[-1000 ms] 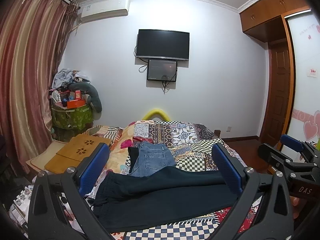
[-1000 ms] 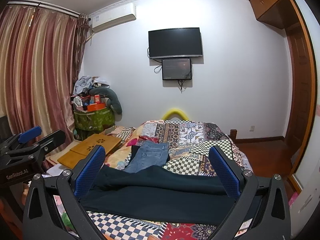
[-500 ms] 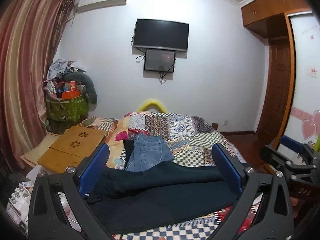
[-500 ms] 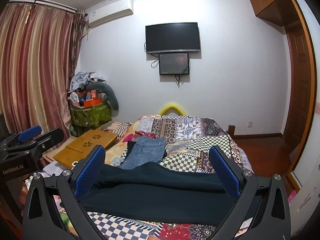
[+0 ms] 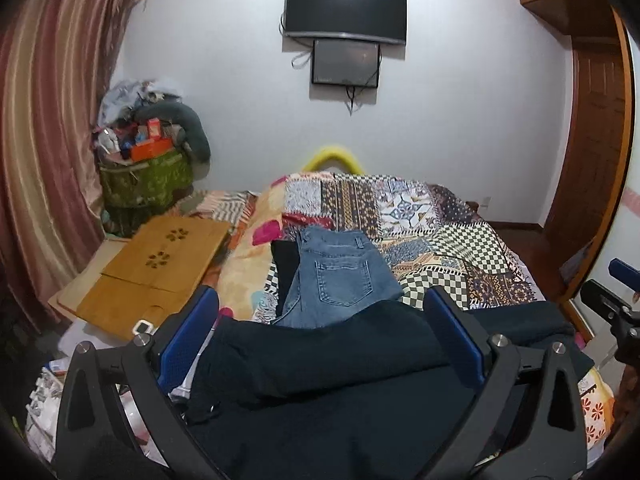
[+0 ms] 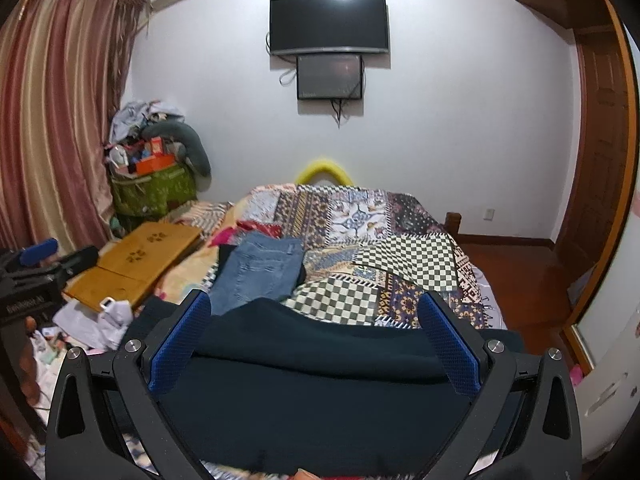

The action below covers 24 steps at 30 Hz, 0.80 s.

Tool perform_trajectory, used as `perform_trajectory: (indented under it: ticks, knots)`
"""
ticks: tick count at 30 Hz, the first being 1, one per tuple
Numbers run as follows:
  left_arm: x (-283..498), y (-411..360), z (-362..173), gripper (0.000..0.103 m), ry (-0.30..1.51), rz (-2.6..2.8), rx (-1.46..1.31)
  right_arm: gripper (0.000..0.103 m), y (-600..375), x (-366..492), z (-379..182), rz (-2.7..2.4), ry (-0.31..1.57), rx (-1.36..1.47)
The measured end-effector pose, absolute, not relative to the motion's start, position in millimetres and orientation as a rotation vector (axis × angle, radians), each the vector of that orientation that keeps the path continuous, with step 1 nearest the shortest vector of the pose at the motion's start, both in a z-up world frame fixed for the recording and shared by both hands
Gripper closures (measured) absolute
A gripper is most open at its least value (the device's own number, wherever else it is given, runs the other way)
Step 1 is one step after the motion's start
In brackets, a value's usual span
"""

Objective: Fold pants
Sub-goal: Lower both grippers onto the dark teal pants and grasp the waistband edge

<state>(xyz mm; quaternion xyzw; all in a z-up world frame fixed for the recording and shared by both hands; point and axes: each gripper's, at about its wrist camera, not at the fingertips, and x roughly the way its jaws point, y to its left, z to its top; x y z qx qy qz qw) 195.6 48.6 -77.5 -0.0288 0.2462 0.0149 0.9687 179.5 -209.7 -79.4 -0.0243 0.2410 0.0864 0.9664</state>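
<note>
Bed (image 5: 460,248) covered by patchwork quilt (image 6: 400,256). Lying on quilt: dark pants (image 5: 320,360) spread across near edge; folded jeans (image 5: 340,280) just beyond, touching them. Wooden boards (image 5: 160,264) rest at bed's left side.

A home bedroom: patchwork-quilted bed (image 5: 440,240), wall-mounted television (image 5: 346,10), striped curtains (image 6: 60,120), wooden wardrobe (image 5: 592,120).

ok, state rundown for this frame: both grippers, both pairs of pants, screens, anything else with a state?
left gripper: jaws open, above the dark pants, holding nothing
right gripper: jaws open, holding nothing
dark pants: spread across the near bed, rumpled, not folded up
jeans: folded, lying on the quilt beyond the dark pants
TV: off
small monitor: dark
curtain: drawn
</note>
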Motion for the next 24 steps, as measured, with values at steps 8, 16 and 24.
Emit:
perform_trajectory:
  ticks: [8, 16, 24]
  knots:
    - [275.3, 94.5, -105.5, 0.0, 0.588, 0.056, -0.083, 0.0, -221.8, 241.5, -104.0, 0.172, 0.613, -0.094]
    - [349.0, 146.9, -168.1, 0.0, 0.75, 0.117, -0.056, 0.0, -230.7, 295.0, -142.4, 0.247, 0.769, -0.087]
    - [379.4, 171.5, -242.2, 0.02, 0.926, 0.17, 0.002, 0.002, -217.5, 342.9, -186.9, 0.356, 0.942, -0.119]
